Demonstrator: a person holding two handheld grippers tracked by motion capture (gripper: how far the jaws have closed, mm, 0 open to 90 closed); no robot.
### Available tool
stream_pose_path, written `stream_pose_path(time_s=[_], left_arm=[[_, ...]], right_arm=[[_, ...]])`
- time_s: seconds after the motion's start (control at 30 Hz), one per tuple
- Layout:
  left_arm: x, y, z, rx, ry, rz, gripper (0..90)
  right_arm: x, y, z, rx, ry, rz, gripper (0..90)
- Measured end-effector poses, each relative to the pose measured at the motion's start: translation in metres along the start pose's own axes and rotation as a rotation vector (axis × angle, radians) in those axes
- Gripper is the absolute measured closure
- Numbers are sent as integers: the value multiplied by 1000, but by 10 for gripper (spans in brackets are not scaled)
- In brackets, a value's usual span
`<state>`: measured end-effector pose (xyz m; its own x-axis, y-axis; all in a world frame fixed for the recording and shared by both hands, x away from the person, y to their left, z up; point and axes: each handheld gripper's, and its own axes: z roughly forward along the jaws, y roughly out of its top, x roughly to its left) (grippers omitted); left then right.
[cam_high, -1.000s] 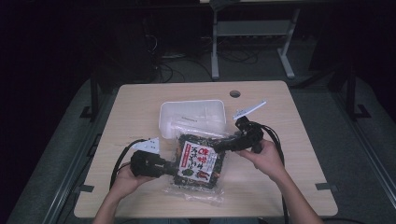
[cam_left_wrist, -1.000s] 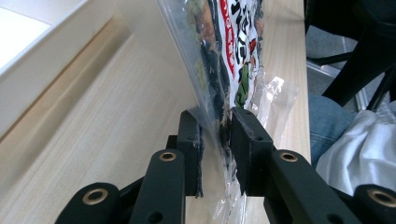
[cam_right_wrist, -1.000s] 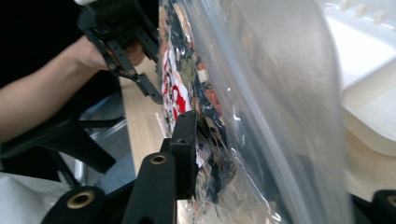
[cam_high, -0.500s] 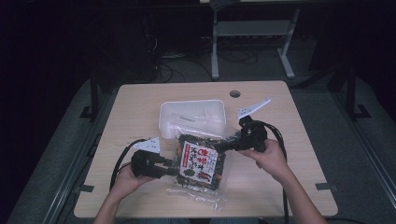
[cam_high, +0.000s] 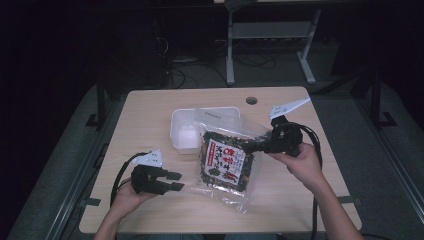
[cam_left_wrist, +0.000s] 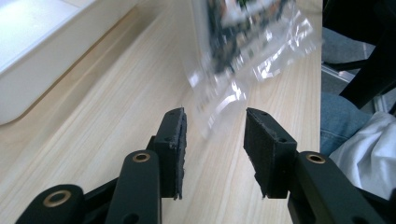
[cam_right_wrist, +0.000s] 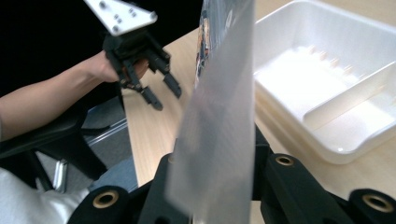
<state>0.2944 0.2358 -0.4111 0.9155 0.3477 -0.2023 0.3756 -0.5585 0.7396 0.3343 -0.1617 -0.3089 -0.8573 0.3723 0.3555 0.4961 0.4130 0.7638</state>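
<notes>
While empty, white tray (cam_high: 182, 131), snack bag (cam_high: 225, 161) beside

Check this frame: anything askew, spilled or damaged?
Nothing spilled or torn that I can see. The snack bag hangs tilted, pinched at its top edge by the right gripper, its bottom edge over the table. The left gripper is open beside it. The white tray sits flat.
</notes>
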Motion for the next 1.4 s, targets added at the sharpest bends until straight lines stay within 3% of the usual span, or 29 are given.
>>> stream_pose_path(time_s=[0.17, 0.4, 0.73, 1.4], left_arm=[[-3, -6, -4, 35, 52, 8, 543], [-4, -13, -6, 50, 86, -6, 460], [-5, -18, -7, 70, 148, -13, 371], [-1, -26, -13, 59, 164, -39, 319]], right_arm=[[4, 11, -11, -19, -54, -14, 777], [7, 30, -19, -23, -112, -38, 777], [11, 58, -22, -53, -150, -73, 777], [9, 110, -13, -99, -231, -107, 777]])
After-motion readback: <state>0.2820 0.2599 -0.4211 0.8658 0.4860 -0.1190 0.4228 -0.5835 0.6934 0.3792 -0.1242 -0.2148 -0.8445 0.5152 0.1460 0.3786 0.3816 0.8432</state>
